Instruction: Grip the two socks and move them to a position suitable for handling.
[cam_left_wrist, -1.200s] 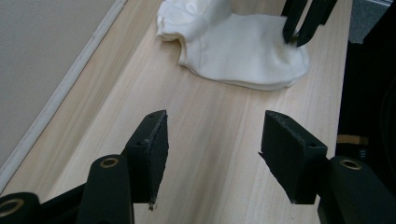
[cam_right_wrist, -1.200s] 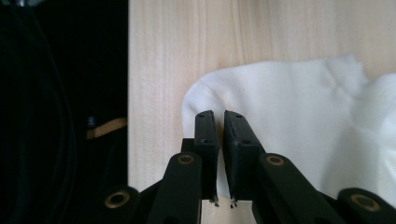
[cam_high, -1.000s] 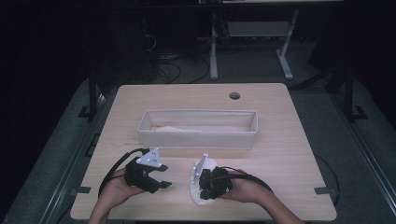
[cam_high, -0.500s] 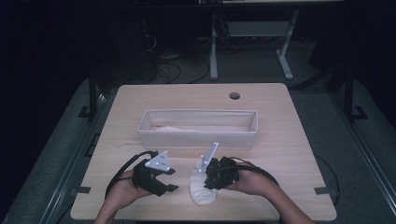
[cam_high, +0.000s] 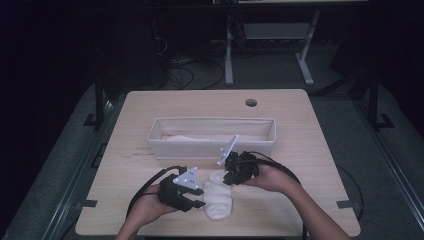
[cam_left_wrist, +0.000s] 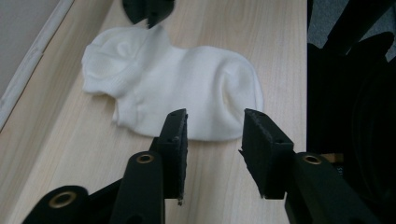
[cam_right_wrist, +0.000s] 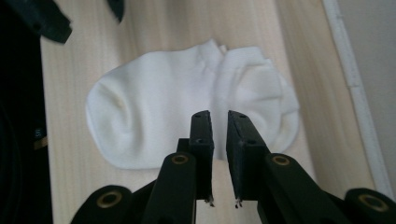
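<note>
A white ankle sock (cam_high: 218, 199) lies flat on the wooden table near its front edge, between the two grippers. My left gripper (cam_high: 196, 199) sits at the sock's left side. In the left gripper view its jaws (cam_left_wrist: 212, 122) stand apart and have just been closing, with the sock's (cam_left_wrist: 187, 88) near edge in the gap, and the pads do not press on it. My right gripper (cam_high: 229, 177) hovers at the sock's far right. Its jaws (cam_right_wrist: 219, 116) have a narrow gap after just opening a little, with nothing pinched, and the sock (cam_right_wrist: 154, 116) lies beyond them.
A long, shallow white fabric bin (cam_high: 212, 146) stands across the middle of the table, just behind the grippers, with pale cloth inside. The table (cam_high: 310, 125) has a round cable hole (cam_high: 251, 102) at the back right. Cables trail from both grippers toward the front edge.
The sock, earlier hanging from the right gripper, now lies flat on the table. The right gripper has moved up and back toward the bin. The left gripper has moved right to the sock, its jaws narrower.
</note>
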